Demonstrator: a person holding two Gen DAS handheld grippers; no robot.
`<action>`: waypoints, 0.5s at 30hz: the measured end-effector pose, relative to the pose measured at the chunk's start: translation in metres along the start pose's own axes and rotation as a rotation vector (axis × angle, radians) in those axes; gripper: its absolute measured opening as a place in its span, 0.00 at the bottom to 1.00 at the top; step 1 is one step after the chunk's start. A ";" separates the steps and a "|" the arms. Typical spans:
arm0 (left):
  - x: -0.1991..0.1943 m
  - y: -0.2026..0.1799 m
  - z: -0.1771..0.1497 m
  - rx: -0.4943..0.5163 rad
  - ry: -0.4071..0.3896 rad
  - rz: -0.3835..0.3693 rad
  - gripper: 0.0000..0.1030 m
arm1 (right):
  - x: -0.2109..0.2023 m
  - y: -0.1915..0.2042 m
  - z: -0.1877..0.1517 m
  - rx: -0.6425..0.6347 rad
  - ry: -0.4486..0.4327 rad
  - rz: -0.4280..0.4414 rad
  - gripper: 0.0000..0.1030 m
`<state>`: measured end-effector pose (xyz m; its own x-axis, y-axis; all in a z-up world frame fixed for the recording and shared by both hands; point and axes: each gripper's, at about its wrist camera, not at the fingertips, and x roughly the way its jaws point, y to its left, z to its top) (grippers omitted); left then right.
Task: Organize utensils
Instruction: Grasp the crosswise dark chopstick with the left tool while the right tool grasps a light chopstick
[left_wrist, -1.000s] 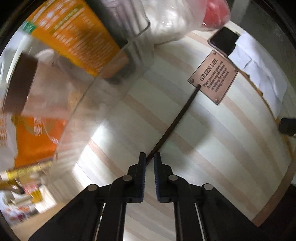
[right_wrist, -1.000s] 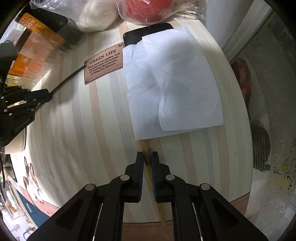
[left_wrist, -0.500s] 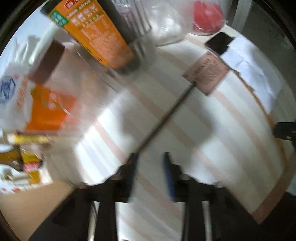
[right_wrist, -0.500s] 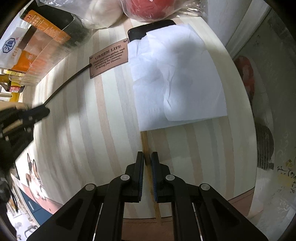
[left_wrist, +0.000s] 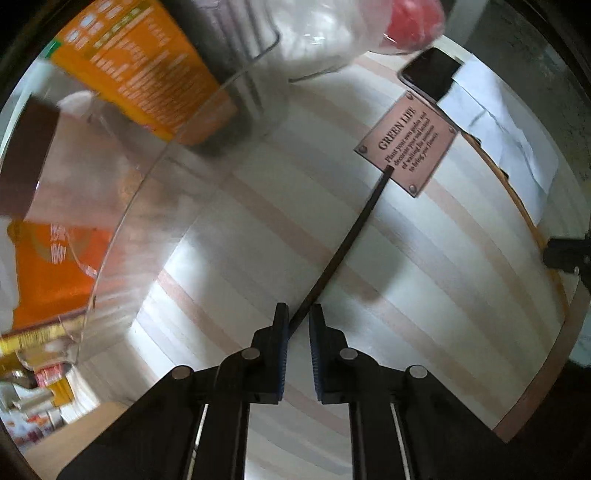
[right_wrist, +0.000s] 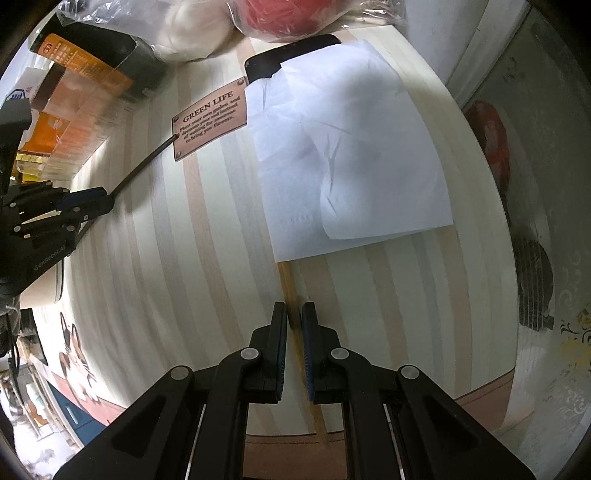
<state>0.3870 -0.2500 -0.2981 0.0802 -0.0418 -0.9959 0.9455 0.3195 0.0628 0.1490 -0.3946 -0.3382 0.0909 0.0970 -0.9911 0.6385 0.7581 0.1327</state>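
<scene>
left gripper (left_wrist: 295, 325): jaws closing around one black stake (left_wrist: 343, 243) | one copper sign (left_wrist: 406, 144) flat on striped table (left_wrist: 424, 295) | right gripper (right_wrist: 294, 321): clamped on one wooden stick (right_wrist: 287, 280), running under one white tissue (right_wrist: 351, 155)

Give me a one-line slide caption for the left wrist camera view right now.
Left gripper, jaws closing around the black stake of the copper GREEN LIFE sign on the striped table.
</scene>
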 end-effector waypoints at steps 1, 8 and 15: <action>0.001 -0.003 -0.003 -0.026 -0.004 -0.010 0.06 | -0.001 0.000 0.000 -0.002 0.002 0.002 0.08; 0.000 -0.013 -0.051 -0.170 0.004 -0.131 0.02 | -0.004 -0.001 0.004 -0.010 0.008 0.013 0.08; 0.006 -0.041 -0.096 -0.297 0.004 -0.191 0.02 | -0.005 -0.005 0.005 -0.023 0.011 0.011 0.08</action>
<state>0.3185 -0.1726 -0.3130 -0.0904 -0.1241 -0.9882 0.8101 0.5680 -0.1454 0.1487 -0.4022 -0.3337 0.0892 0.1120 -0.9897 0.6198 0.7716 0.1432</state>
